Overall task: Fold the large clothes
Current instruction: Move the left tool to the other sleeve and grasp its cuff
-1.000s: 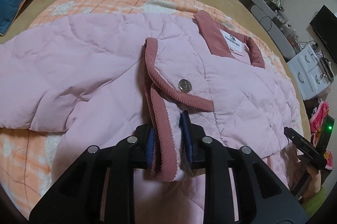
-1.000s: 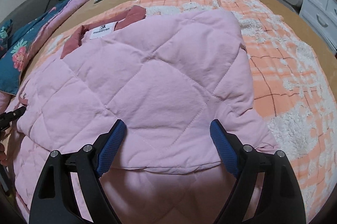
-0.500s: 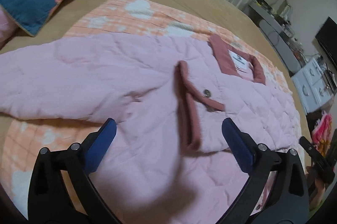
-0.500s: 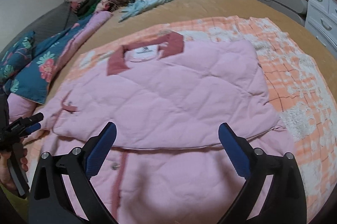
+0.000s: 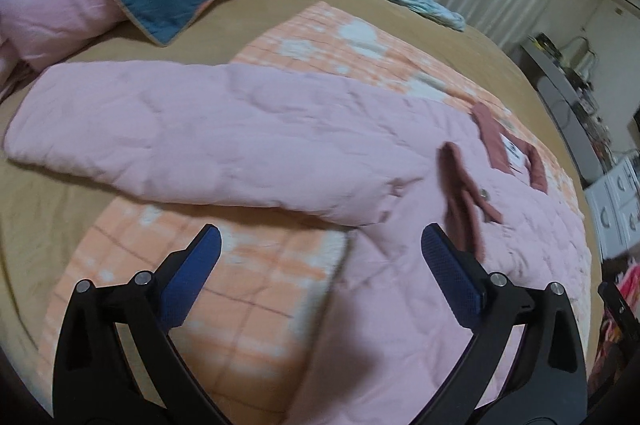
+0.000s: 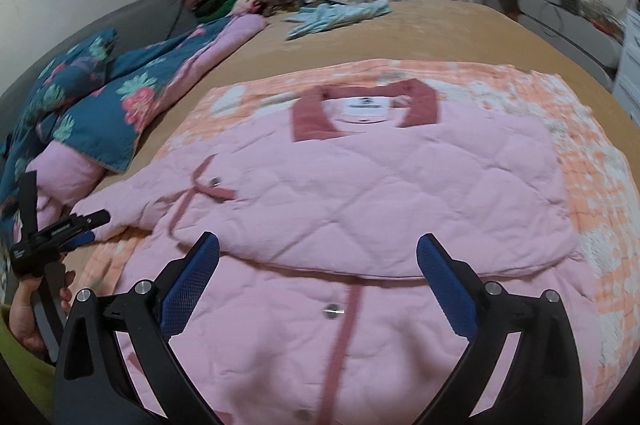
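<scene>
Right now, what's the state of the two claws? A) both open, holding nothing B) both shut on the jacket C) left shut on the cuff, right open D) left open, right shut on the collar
A: the left claw and the right claw both have their blue pads spread wide, with the pink jacket lying flat on the bed beyond them and nothing between the pads.

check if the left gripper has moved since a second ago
Yes. The left gripper let go of the dark pink cuff and pulled back leftward; the cuff now lies beyond its right finger.
</scene>
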A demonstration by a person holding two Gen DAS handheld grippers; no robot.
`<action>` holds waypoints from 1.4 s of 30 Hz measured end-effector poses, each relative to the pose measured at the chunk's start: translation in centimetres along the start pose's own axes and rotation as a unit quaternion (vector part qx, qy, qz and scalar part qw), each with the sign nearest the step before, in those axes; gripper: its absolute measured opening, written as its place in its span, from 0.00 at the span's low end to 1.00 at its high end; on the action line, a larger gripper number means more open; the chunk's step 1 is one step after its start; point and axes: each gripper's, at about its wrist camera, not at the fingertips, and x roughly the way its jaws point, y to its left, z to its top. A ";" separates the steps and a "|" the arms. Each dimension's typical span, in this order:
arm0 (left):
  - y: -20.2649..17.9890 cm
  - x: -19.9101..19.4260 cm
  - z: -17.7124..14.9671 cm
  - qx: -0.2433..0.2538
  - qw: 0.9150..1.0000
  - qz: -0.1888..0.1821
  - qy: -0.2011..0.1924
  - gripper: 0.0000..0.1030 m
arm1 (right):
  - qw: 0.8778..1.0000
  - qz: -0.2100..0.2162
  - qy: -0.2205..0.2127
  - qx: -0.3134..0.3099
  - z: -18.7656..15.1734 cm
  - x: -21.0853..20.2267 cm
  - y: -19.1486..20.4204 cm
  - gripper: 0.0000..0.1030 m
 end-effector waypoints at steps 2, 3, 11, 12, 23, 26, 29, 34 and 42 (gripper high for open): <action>1.2 -0.1 0.1 -0.010 1.000 0.007 -0.001 0.91 | 1.000 0.004 0.001 -0.013 0.0 0.4 1.3 0.96; 2.0 -0.2 0.1 -0.016 1.000 0.011 -0.003 0.91 | 1.000 0.008 0.005 -0.020 0.0 0.7 2.2 0.96; 6.5 0.0 0.5 -0.061 0.997 0.040 -0.008 0.91 | 0.997 0.028 0.022 -0.068 0.2 3.1 8.0 0.96; 7.3 0.1 0.5 -0.070 0.997 0.044 -0.009 0.91 | 0.997 0.030 0.024 -0.071 0.2 3.3 8.4 0.96; 13.1 1.3 1.5 -0.137 0.987 0.078 -0.015 0.91 | 0.992 0.051 0.041 -0.112 0.7 6.9 14.1 0.96; 14.6 1.4 1.9 -0.158 0.984 0.085 -0.019 0.91 | 0.991 0.055 0.046 -0.115 0.7 7.9 15.0 0.96; 16.0 1.8 2.1 -0.179 0.980 0.089 -0.023 0.91 | 0.990 0.059 0.051 -0.116 0.8 8.8 15.7 0.96; 18.5 2.5 2.2 -0.220 0.971 0.087 -0.030 0.91 | 0.990 0.063 0.053 -0.115 0.9 9.6 16.1 0.96; 21.0 3.2 4.3 -0.258 0.961 0.080 -0.064 0.91 | 0.992 0.053 0.050 -0.102 0.6 9.2 14.1 0.96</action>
